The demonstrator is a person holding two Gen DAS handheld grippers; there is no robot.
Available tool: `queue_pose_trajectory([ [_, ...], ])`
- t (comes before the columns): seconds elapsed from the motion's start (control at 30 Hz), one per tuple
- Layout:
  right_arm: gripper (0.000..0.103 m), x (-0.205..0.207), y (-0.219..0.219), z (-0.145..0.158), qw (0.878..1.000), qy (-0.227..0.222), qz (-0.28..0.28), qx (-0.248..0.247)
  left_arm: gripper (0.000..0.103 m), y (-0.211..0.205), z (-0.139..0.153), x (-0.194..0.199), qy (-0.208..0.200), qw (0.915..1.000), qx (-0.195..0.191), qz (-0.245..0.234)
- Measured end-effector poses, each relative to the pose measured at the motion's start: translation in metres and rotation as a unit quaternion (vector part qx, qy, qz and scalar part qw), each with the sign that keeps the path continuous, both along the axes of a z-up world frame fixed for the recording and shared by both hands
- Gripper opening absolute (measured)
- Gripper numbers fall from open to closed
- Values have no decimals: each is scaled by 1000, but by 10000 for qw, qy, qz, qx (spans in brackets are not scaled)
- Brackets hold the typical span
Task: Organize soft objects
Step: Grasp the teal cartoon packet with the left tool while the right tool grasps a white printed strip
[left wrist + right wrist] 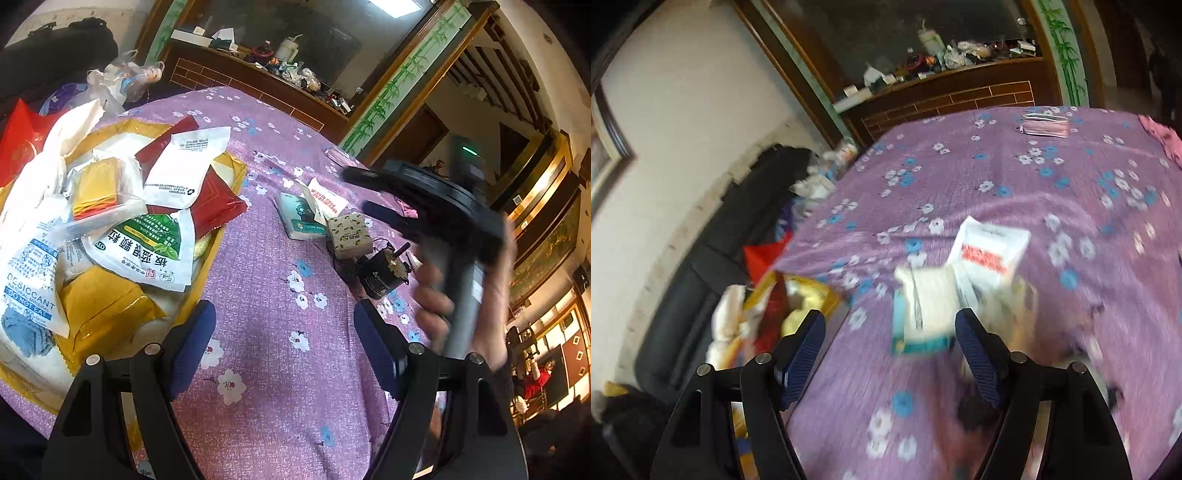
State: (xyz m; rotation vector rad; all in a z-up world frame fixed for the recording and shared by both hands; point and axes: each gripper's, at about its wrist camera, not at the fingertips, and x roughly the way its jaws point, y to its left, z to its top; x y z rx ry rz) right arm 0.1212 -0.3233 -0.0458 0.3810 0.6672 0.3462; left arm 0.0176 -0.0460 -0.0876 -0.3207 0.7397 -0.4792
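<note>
Purple flowered cloth (280, 295) covers the table. Right gripper (890, 354) held above it, jaws well apart, nothing between them; teal tissue pack (923, 314) lies just ahead of the fingertips, long axis running away from them. Left gripper (284, 332) open, empty, farther off. Yellow tray (207, 269) left of its fingers, heaped with desiccant sachets (26, 280) and red packets (218, 203).
</note>
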Motion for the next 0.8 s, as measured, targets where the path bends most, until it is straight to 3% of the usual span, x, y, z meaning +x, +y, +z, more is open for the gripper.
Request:
queue_pose_trajectory([
  [0.13,50,41,26,-7,9972,265,-234,-663,77,3,2,0,2,10000,24,-14],
  [0.27,40,58,48,-21,9884,388,-556,-1356,77,6,5,0,-12,10000,73,-9],
  [0.37,32,60,58,-28,9855,356,-573,-1559,77,7,5,1,-5,10000,45,-38],
  [0.4,24,58,61,-25,9851,277,-550,-1603,77,6,4,1,7,10000,46,-47],
  [0.43,18,55,63,-22,9856,209,-538,-1592,77,6,4,1,14,10000,55,-60],
  [0.57,10,39,64,-12,9844,-148,-581,-1653,77,1,7,1,11,9999,143,-68],
  [0.8,8,1,27,7,9936,-767,-411,-722,77,-9,9,11,119,9996,251,-15],
])
